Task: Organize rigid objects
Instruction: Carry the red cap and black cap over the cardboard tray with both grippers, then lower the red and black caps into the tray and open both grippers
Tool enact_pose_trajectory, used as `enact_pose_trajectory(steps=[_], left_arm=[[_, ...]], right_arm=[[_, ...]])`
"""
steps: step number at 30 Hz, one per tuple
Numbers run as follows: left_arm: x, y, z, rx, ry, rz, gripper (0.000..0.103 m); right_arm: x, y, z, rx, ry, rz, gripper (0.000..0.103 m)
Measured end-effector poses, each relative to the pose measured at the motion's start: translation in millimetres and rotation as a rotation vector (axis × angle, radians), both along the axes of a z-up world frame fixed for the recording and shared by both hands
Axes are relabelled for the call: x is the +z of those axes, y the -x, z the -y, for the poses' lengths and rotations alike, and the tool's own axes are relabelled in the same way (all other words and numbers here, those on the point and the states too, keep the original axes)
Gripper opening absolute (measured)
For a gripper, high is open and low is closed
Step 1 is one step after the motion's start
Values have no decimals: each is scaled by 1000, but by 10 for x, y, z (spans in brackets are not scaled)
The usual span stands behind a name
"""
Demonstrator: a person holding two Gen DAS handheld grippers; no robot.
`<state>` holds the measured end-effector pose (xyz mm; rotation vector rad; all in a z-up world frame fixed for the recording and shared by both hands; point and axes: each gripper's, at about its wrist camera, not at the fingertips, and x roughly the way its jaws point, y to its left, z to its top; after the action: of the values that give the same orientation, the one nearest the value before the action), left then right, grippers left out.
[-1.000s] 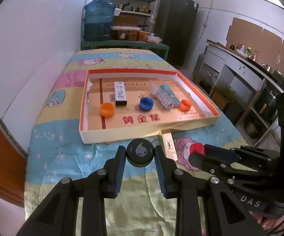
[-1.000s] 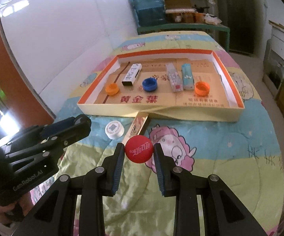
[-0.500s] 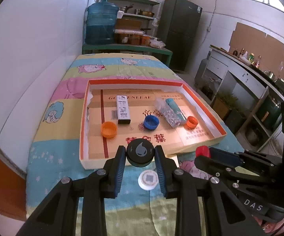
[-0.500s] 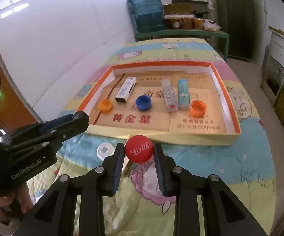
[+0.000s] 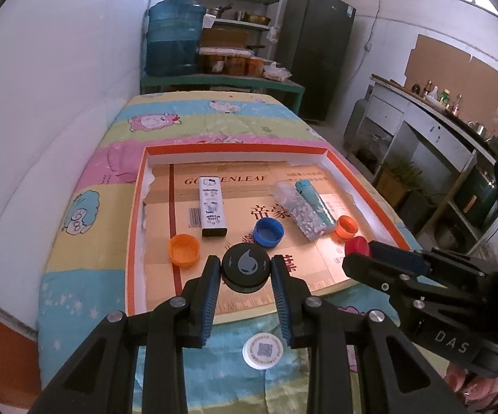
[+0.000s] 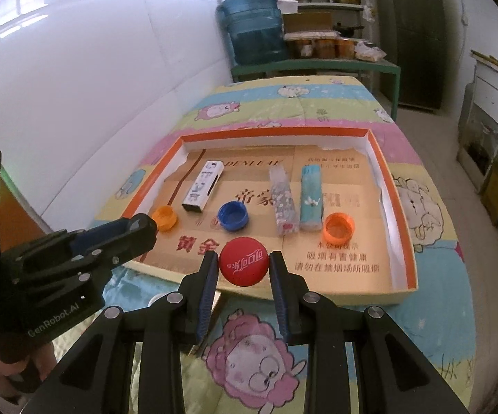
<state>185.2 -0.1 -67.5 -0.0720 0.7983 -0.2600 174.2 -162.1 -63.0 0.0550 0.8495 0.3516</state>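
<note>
The shallow orange-rimmed box (image 5: 135, 214) lies on a bed covered with a cartoon quilt (image 5: 87, 207), its floor lined with printed cardboard.

Inside it, from the left: an orange cap (image 5: 184, 250) lies open side up near the left wall. Just right and farther back is a white carton (image 5: 211, 206) lying flat, its long side running near to far. Next comes a blue cap (image 5: 268, 232), also open side up. Right of it two slim packs lie side by side and touching, a clear speckled one (image 5: 299, 212) and a teal one (image 5: 314, 201). A second orange cap (image 5: 346, 226) sits at their near end.

The left hand-held gripper (image 5: 245, 269) is pinching a black cap (image 5: 246, 266) with a grey drop mark, held above the near part of the box between the first orange cap and the blue one. Below it, on the quilt outside the near wall, lies a white cap (image 5: 262, 350) printed with a code.

The right hand-held gripper (image 6: 243, 262) is pinching a red cap (image 6: 244, 265) with white lettering, held over the near edge of the box, nearer than the blue cap and the speckled pack. In the left wrist view this red cap (image 5: 356, 245) shows at the tip of the right hand-held gripper, close to the second orange cap.
</note>
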Motion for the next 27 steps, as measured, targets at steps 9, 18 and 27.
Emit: enact_pose_trajectory(steps=[9,18,27], left_arm=[[-45,-150,61,-2,-14,-11,30],[-100,-267,99,-4,-15,-27,30],[-197,-379,115,0,-14,-52,30]], right_arm=[[-62,-154,50,-4,-4,-11,31],[-146,-268,99,-14,0,-28,31],[-258,-388,108,-18,12,-61,31]])
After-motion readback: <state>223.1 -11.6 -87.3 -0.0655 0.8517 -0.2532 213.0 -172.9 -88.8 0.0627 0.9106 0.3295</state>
